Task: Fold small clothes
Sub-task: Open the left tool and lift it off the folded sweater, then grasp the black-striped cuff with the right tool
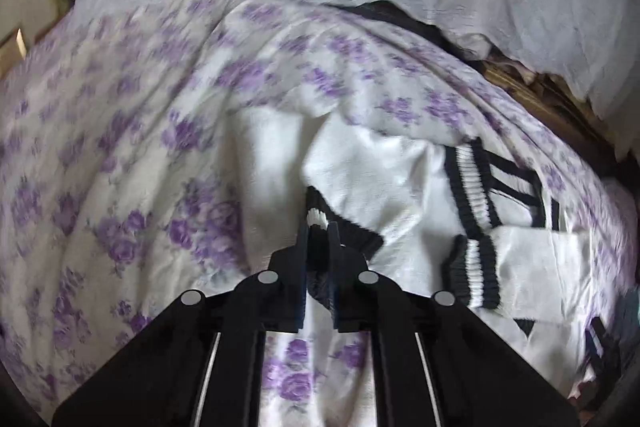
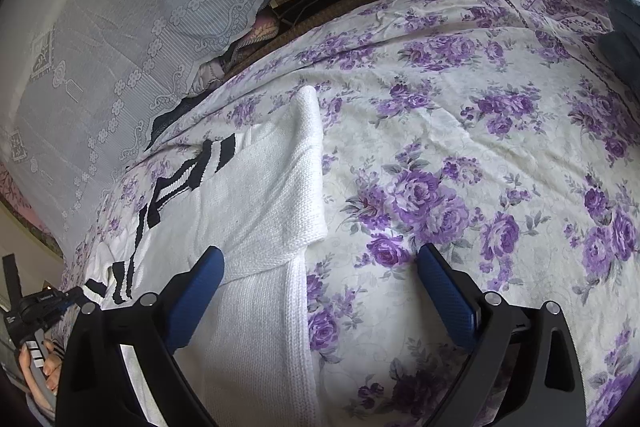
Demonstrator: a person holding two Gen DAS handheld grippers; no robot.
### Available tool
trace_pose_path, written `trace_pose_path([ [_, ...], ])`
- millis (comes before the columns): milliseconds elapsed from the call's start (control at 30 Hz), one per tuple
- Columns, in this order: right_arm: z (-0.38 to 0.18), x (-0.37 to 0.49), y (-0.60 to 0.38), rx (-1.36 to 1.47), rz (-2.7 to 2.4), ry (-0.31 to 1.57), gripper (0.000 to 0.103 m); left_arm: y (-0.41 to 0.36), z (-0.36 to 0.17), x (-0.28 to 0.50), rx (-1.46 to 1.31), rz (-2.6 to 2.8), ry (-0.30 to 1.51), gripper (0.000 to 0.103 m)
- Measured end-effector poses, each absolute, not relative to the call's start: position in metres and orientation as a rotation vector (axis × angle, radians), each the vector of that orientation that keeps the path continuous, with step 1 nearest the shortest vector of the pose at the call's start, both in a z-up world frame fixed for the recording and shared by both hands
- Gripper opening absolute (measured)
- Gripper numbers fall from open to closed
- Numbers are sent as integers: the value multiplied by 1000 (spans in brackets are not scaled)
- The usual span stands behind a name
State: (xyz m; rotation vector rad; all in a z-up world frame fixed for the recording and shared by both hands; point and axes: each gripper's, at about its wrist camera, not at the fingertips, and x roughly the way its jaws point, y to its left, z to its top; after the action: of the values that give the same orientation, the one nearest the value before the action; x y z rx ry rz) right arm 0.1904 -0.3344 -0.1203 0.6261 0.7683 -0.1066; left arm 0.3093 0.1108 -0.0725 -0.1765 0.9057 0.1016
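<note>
Sweater (image 2: 256,211), white knit with black-striped ribbing, is lying on the floral bedspread (image 2: 460,155), its body running lengthwise away from the right gripper (image 2: 320,259) toward the lace-covered pillow (image 2: 120,47). Left gripper (image 1: 319,227) is pinching a black-and-white ribbed cuff (image 1: 316,217) between pressed-together fingers, at the sweater's near edge in its own view. Right gripper is hovering with fingers spread wide, straddling the sweater's long edge without touching it. Judging by this, the left hand is nearer and leading the fold.
</note>
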Motion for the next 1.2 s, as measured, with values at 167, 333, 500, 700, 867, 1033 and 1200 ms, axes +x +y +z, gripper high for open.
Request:
trace_pose_path([
  [167,-120,191,-334,627,-108,767,98,73,-45,308,-102,-10,872,7],
  [333,-120,191,-334,627,-108,768,98,21,-4,306,-8,-116,817,7],
  [500,-120,191,-334,628,-108,767,98,-32,34,299,75,-274,790,7],
  [700,-120,190,-334,629,-108,767,98,-107,31,293,179,-426,822,7],
  [867,-120,190,-334,630,-108,766,98,-153,-15,301,202,-491,900,7],
  [1033,-113,183,-339,664,-111,729,97,-169,-55,315,249,-476,1002,55],
  [1200,-96,176,-337,678,-45,655,85,-135,-43,310,180,-504,967,91],
])
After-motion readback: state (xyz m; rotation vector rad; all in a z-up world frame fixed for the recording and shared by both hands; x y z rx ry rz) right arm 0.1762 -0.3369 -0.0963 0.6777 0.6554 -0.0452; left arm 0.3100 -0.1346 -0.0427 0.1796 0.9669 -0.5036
